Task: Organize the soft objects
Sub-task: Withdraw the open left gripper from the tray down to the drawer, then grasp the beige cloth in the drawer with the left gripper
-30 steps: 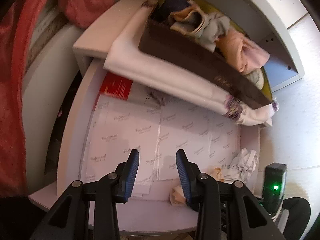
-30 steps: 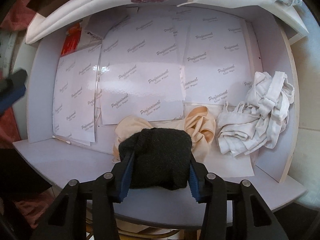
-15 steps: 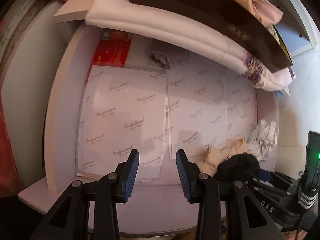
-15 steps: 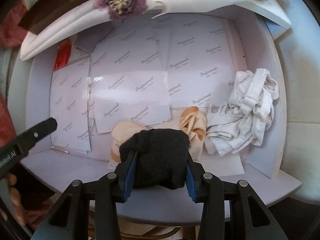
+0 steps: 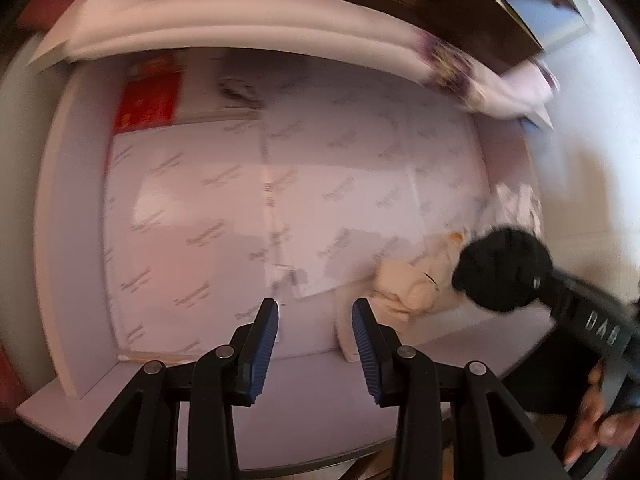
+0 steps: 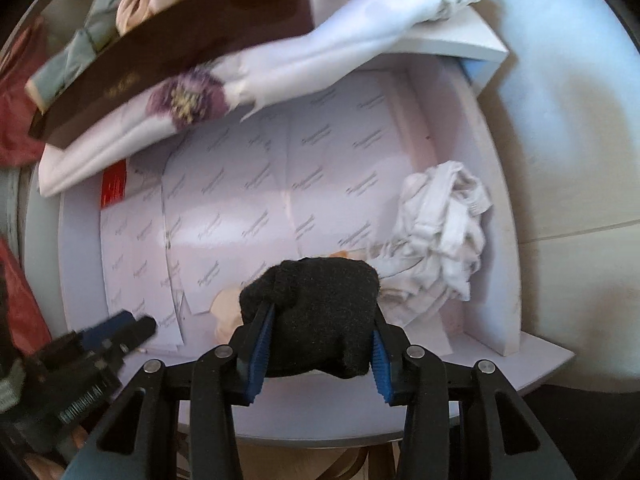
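Gripping: right tongs [image 6: 318, 354] pinch a black knit bundle [image 6: 316, 312] between both blue pads, above the front of the shelf [image 6: 320, 412].
Left tongs [image 5: 316, 344]: parted, nothing between them, at the shelf's front edge.
Shelf contents: white crumpled cloth [image 6: 444, 232] at the right wall; beige cloth [image 5: 412, 284] just left of it, behind the bundle.
Above: brown box [image 6: 168, 52] on floral fabric [image 6: 256, 80].

Black sock [image 6: 320, 312] fuzzy knit; shelf paper [image 6: 256, 200] glossy.
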`<state>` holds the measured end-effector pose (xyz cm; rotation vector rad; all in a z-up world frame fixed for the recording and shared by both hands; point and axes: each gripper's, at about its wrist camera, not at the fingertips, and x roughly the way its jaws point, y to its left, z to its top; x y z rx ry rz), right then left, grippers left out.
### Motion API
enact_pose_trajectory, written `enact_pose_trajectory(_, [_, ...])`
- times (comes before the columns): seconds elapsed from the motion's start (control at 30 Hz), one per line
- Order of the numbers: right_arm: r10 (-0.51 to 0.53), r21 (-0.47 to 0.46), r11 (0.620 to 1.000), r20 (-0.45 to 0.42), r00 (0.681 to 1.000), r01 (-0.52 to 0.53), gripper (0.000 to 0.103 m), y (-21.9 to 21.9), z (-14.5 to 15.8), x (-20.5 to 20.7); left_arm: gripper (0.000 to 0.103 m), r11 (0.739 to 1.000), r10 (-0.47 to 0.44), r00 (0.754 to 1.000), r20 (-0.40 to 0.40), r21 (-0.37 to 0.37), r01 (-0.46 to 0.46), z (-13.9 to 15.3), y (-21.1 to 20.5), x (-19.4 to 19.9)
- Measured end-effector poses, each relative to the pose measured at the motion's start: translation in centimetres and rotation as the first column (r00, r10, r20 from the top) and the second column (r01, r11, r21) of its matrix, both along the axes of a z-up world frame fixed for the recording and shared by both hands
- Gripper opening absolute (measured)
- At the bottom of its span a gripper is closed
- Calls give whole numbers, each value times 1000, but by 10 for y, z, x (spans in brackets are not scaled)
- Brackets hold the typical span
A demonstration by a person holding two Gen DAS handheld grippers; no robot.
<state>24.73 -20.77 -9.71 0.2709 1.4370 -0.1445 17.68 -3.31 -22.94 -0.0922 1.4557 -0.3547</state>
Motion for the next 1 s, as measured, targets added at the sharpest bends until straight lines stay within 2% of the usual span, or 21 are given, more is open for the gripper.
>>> enact_pose_trajectory(0.27, [-66, -7, 998, 92, 994, 67, 43, -20, 34, 3, 38, 995, -70, 997, -39, -71, 67, -9, -27, -4])
enact_pose_trajectory(0.47, [-96, -4, 995, 132, 987, 98, 43, -30, 56, -4, 38, 995, -97, 994, -55, -38, 95, -23, -47, 0])
enact_pose_trajectory(0.63, [-114, -1, 993, 136, 984, 116, 43, -37, 62, -6, 39, 994, -111, 992, -63, -21, 110, -33, -60, 6])
enact_pose_trajectory(0.77, [-115, -1, 993, 131, 985, 117, 44, -41, 64, -7, 48, 992, -120, 990, -69, -34, 118, -39, -71, 8])
enact_pose_trajectory(1.0, [-106, -6, 994, 123, 987, 107, 44, -38, 58, -7, 48, 990, -136, 986, -99, -44, 132, -52, -88, 13])
